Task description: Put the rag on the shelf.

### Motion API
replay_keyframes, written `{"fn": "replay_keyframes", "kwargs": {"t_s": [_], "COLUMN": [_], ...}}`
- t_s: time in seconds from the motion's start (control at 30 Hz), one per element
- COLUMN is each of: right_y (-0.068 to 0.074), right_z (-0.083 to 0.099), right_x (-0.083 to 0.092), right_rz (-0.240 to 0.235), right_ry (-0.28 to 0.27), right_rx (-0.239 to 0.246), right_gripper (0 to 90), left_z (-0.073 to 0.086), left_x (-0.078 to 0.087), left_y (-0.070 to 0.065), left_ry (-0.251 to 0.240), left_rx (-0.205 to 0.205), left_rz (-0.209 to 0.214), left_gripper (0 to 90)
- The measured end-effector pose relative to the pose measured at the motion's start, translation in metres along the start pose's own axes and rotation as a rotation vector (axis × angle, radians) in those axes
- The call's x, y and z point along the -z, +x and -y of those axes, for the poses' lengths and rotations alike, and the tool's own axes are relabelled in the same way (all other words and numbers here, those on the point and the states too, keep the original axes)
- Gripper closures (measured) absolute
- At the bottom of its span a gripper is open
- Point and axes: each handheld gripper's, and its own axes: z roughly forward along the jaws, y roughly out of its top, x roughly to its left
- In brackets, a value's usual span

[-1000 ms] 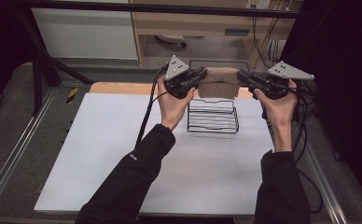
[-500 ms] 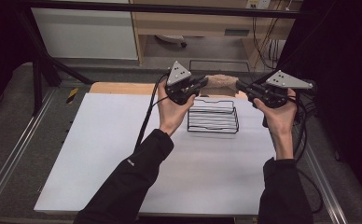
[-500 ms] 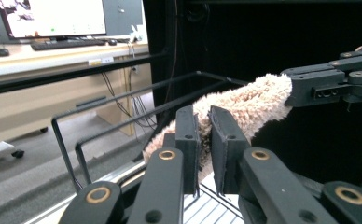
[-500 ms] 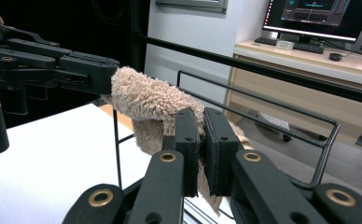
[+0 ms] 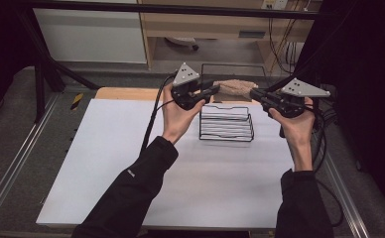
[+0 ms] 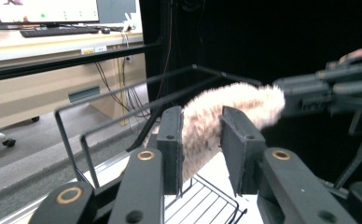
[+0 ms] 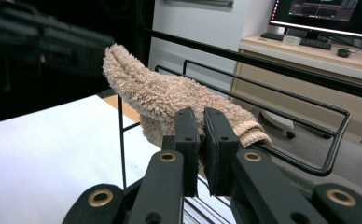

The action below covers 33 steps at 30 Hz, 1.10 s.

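now the left hand-held gripper (image 6: 200,135) has just been opening, its pads loose around the fluffy towel (image 5: 235,88), while the right hand-held gripper (image 7: 201,135) stays clenched on it above the wire rack (image 5: 226,124). lower it evenly over the rail. no readable writing anywhere.

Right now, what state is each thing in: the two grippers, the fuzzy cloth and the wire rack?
Left gripper: jaws have just been opening, cloth between them, a gap on one side.
Right gripper: shut on the cloth's hemmed end.
Fuzzy cloth: held up, stretched between both grippers over the rack's top rail.
Wire rack: upright on the white table.
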Motion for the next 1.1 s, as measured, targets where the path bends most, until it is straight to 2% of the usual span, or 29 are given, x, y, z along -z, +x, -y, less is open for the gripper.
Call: {"fn": "replay_keyframes", "kwargs": {"t_s": [0.13, 0.23, 0.37, 0.47, 0.63, 0.8, 0.97, 1.0, 1.1], "right_y": [0.0, 0.0, -0.001, 0.0, 0.0, 0.001, 0.002, 0.002, 0.003], "right_z": [0.001, 0.001, 0.001, 0.002, 0.002, -0.001, -0.004, -0.004, -0.003], "right_x": [0.0, 0.0, 0.0, 0.0, 0.0, 0.004, 0.008, 0.007, 0.004], "right_rz": [-0.002, -0.003, -0.006, -0.008, -0.016, -0.025, -0.036, -0.037, -0.039], "right_ry": [0.006, 0.008, 0.011, 0.018, 0.027, 0.03, 0.003, 0.004, 0.02], "right_rx": [0.008, 0.011, 0.01, 0.011, 0.007, -0.006, -0.032, -0.037, -0.062], "right_gripper": [85.2, 85.1, 84.8, 84.2, 81.2, 71.1, 63.6, 63.3, 71.9], "left_z": [-0.012, -0.016, -0.011, -0.007, -0.001, 0.005, 0.011, 0.012, 0.016], "left_x": [0.001, -0.005, -0.011, -0.013, -0.016, -0.02, -0.023, -0.024, -0.025], "left_y": [0.003, 0.003, 0.0, -0.002, -0.003, -0.002, -0.003, -0.003, -0.003], "left_ry": [-0.007, 0.036, 0.114, 0.145, 0.166, 0.183, 0.202, 0.204, 0.209], "left_rx": [0.016, 0.026, 0.019, 0.014, -0.001, -0.003, -0.022, -0.025, -0.028], "left_rz": [0.003, 0.017, 0.044, 0.054, 0.048, 0.043, 0.039, 0.04, 0.038], "left_gripper": [72.0, 77.4, 84.9, 89.0, 89.6, 89.6, 89.7, 89.6, 89.7]}}
